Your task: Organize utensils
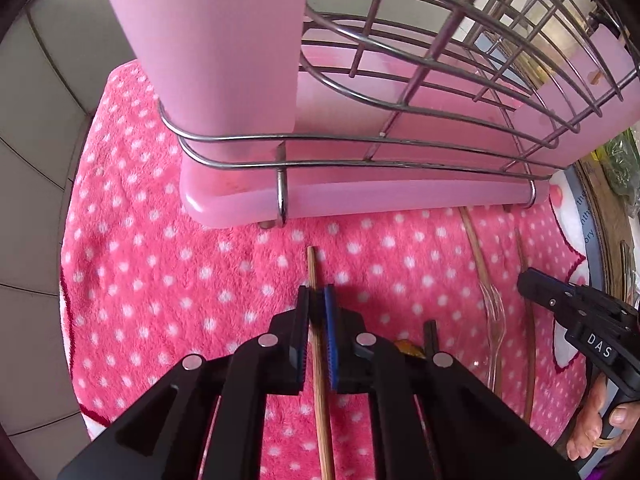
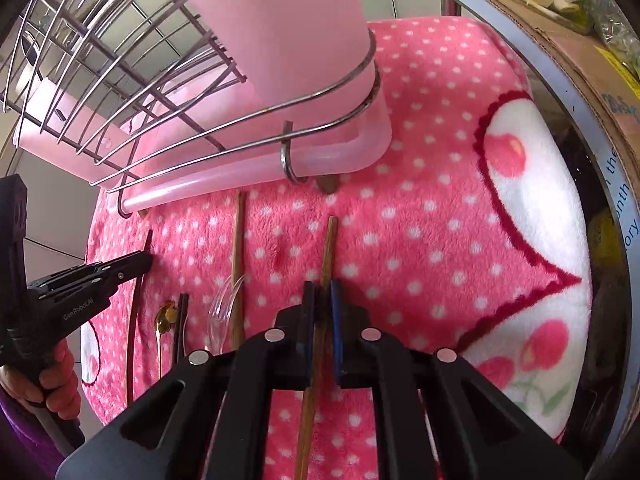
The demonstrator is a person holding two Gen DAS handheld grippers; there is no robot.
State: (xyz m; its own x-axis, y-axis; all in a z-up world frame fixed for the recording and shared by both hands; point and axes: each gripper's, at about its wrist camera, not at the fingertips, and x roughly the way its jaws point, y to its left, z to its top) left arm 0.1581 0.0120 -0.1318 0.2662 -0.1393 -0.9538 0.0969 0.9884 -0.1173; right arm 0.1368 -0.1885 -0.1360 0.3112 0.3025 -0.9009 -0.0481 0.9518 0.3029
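My left gripper point(image 1: 316, 300) is shut on a wooden chopstick point(image 1: 312, 264) that lies along the pink dotted towel point(image 1: 160, 280). My right gripper point(image 2: 322, 294) is shut on another wooden chopstick point(image 2: 329, 244), low over the towel. Between them lie a third wooden chopstick point(image 2: 238, 232), a clear plastic fork point(image 2: 226, 304), a gold spoon point(image 2: 164, 318) and a dark chopstick point(image 2: 182, 320). The wire dish rack point(image 1: 360, 148) with a tall pink utensil cup point(image 1: 216, 40) and pink drip tray point(image 1: 360, 196) stands just beyond both grippers.
A cardboard box point(image 2: 560, 52) with vegetables sits at the right edge. Grey tiles point(image 1: 36, 160) lie to the left of the towel. The right gripper shows at the right of the left wrist view point(image 1: 532, 284); the left gripper shows at the left of the right wrist view point(image 2: 136, 266).
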